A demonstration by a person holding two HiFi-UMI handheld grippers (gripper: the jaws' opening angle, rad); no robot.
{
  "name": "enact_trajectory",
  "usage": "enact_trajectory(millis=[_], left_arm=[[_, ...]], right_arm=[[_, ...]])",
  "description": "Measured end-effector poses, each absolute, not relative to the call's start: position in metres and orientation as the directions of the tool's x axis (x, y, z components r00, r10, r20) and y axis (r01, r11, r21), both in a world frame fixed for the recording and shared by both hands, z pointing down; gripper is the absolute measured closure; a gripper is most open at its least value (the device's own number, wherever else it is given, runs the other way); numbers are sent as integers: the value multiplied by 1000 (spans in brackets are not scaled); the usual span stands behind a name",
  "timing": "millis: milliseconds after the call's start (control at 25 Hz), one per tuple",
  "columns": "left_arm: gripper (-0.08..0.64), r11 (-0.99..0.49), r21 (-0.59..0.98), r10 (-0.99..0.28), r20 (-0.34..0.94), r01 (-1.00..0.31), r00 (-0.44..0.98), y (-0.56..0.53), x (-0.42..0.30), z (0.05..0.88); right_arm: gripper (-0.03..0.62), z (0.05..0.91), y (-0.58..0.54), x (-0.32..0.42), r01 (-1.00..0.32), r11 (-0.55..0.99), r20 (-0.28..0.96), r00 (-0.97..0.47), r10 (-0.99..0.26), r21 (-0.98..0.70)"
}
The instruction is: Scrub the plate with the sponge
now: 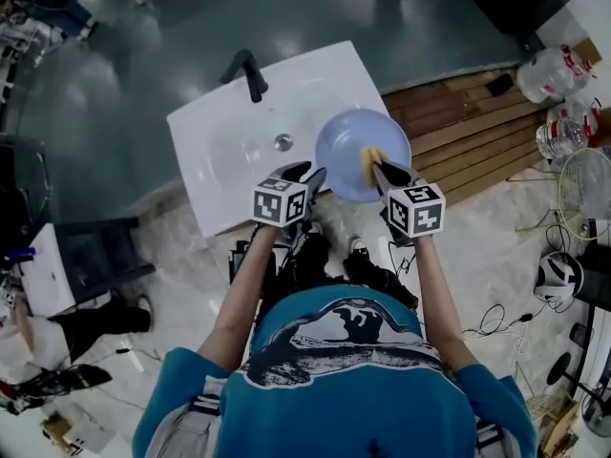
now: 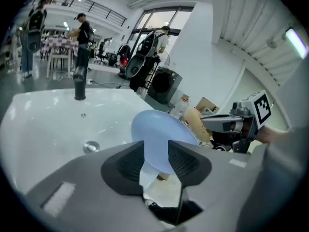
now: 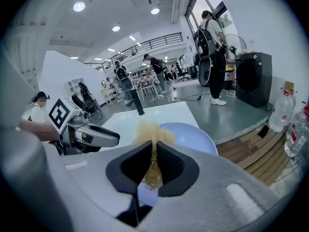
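Observation:
A pale blue plate (image 1: 346, 146) sits over the right rim of the white sink (image 1: 224, 146). In the left gripper view the plate (image 2: 159, 129) reaches in between my left gripper's (image 2: 156, 153) jaws, which stand apart without pressing on it. In the head view the left gripper (image 1: 313, 179) is at the plate's left edge. My right gripper (image 1: 377, 170) is shut on a yellow sponge (image 1: 370, 160), which lies against the plate's right side. The right gripper view shows the sponge (image 3: 152, 132) squeezed between the jaws of that gripper (image 3: 154, 161), with the plate (image 3: 193, 139) behind it.
A black faucet (image 1: 250, 72) stands at the sink's far side, and the drain (image 1: 284, 142) is in the basin. Wooden slats (image 1: 477, 132) lie to the right, with water bottles (image 1: 549, 72) and a fan (image 1: 587, 184) beyond. People stand in the background.

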State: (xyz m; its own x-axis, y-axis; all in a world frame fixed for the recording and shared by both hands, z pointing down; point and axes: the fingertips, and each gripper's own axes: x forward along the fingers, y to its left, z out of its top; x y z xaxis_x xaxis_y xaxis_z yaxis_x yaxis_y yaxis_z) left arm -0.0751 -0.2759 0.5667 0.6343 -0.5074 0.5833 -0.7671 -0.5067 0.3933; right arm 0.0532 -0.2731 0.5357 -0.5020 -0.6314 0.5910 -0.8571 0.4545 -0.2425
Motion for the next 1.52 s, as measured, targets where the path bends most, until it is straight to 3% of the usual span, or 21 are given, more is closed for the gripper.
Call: enact_trajectory(millis=[160, 400, 600, 960, 1280, 1520], left_arm=[[365, -444, 498, -440, 603, -745, 665, -288, -71, 598], [391, -383, 544, -404, 627, -746, 666, -298, -69, 624], [434, -385, 536, -388, 645, -752, 658, -296, -64, 633], [430, -461, 471, -354, 679, -752, 642, -293, -59, 630], [422, -411, 489, -389, 669, -769, 633, -290, -60, 631], [434, -329, 529, -420, 660, -782, 623, -292, -62, 632]], right_arm=[[563, 555, -297, 56, -865, 471, 647, -459, -609, -171], [563, 581, -334, 72, -899, 425, 707, -368, -604, -106], [563, 602, -359, 86, -927, 366, 758, -294, -583, -78], [561, 629, -376, 98, -959, 280, 833, -122, -540, 41], [563, 630, -391, 73, -929, 361, 813, -146, -563, 83], [563, 645, -368, 33, -884, 468, 835, -255, -488, 3]])
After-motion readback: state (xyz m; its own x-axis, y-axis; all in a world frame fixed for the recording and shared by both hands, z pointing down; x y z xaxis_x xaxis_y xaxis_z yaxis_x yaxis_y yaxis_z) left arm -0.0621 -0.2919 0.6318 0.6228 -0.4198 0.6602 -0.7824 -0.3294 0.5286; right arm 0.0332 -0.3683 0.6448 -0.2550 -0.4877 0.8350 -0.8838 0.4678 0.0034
